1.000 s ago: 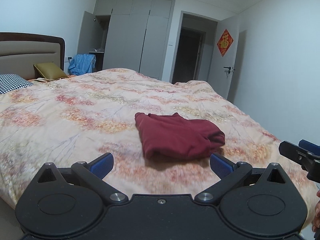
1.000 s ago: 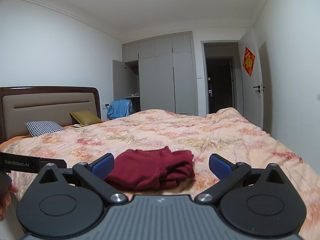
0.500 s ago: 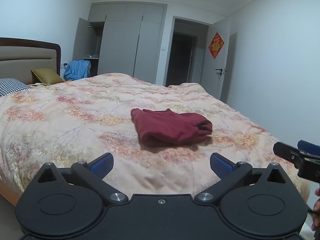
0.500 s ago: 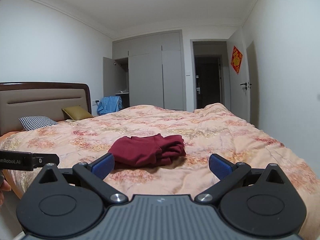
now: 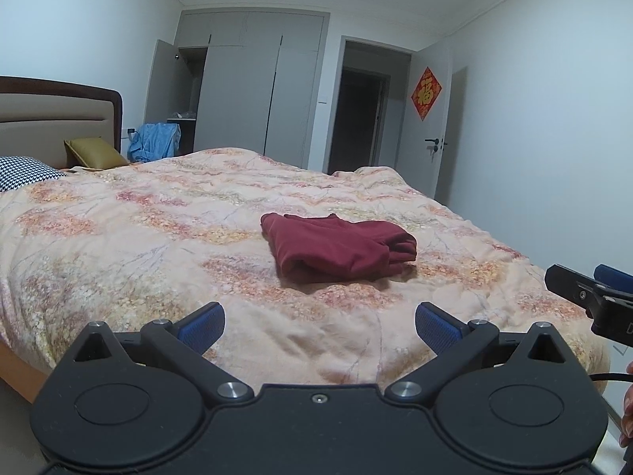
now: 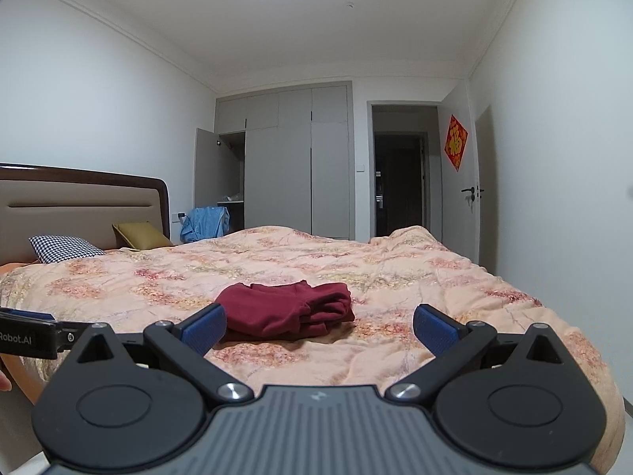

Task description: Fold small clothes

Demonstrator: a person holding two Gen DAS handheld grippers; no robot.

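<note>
Left wrist view takes in a white-walled bedroom, most of it filled by a bed (image 5: 118,245) under a peach floral quilt (image 5: 198,213). Behind the bed stands a grey wardrobe (image 5: 253,79) with one door swung open, and beside it an open dark doorway (image 5: 360,118). A white door (image 5: 435,126) on the right carries a red diamond-shaped decoration (image 5: 426,93). At the head of the bed sits a padded headboard (image 5: 51,118), with an olive cushion (image 5: 95,152) and a black-and-white checked pillow (image 5: 23,172) below it. A blue garment (image 5: 156,140) is heaped near the open wardrobe door.

On the quilt, toward the near side of the bed, lies the dark red garment (image 5: 340,247), folded into a compact bundle with its layered edges showing at the right. Nothing touches it.

The left tool (image 5: 318,322) hovers above the near edge of the bed, its blue-padded fingers spread wide and empty, well short of the garment. The right tool (image 6: 318,322) is likewise wide apart and holds nothing; in the right wrist view the garment sits just beyond its left finger. Each tool shows at the edge of the other's view, with part of a person's hand (image 5: 627,407) just visible at the lower right.
</note>
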